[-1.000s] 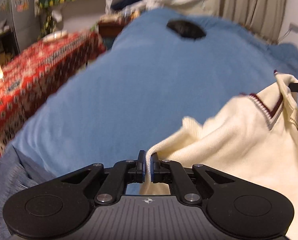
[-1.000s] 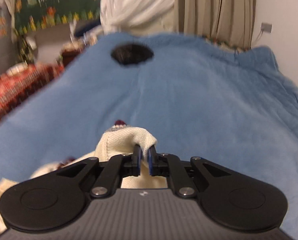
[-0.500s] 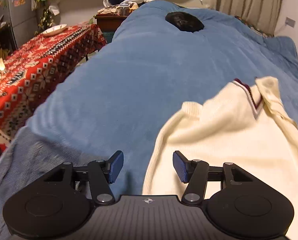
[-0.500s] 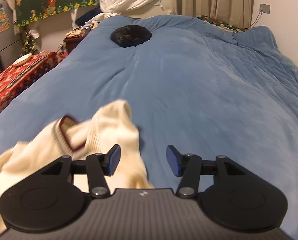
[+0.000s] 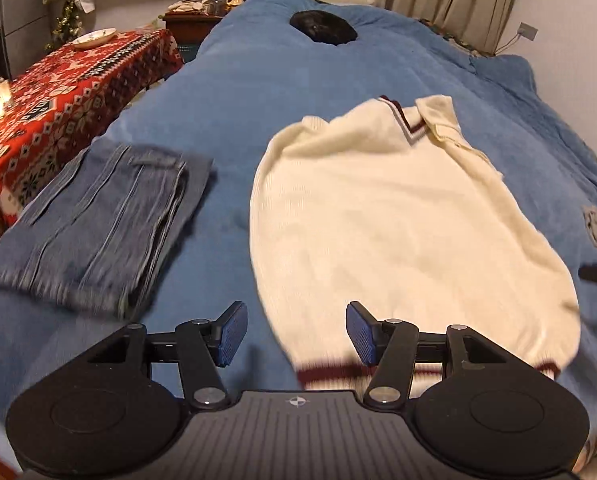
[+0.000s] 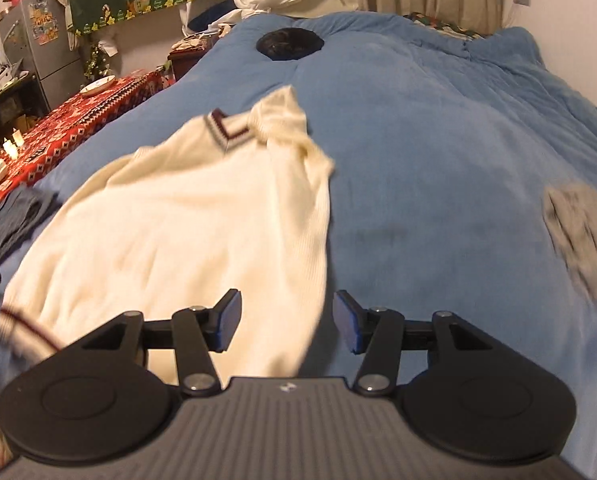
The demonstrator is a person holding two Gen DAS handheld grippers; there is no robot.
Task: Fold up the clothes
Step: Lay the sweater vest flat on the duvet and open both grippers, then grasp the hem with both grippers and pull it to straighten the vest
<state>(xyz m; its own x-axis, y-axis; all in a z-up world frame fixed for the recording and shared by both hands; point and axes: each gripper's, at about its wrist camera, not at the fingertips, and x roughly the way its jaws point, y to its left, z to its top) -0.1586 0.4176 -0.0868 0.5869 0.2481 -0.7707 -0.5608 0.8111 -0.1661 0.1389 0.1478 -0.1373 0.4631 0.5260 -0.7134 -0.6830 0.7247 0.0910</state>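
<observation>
A cream sweater (image 5: 398,216) with a maroon V-neck trim lies spread flat on the blue bedcover (image 5: 258,92), collar at the far end and maroon-striped hem nearest me. My left gripper (image 5: 296,328) hangs open above the hem's left corner, with nothing pinched between its pads. In the right wrist view the sweater (image 6: 178,220) fills the left half. My right gripper (image 6: 286,316) stands open over the sweater's right edge, holding nothing. One sleeve is folded over near the collar (image 6: 282,120).
A folded blue denim garment (image 5: 98,216) lies left of the sweater. At the right lies a crumpled grey garment (image 6: 582,232). A black round thing (image 6: 290,42) rests at the bed's far end. A table with a red patterned cloth (image 5: 58,92) stands beside the bed.
Both grippers were shut on the sweater's top; they have opened, let it go and drawn back toward the hem. The sweater has dropped flat onto the bed.
</observation>
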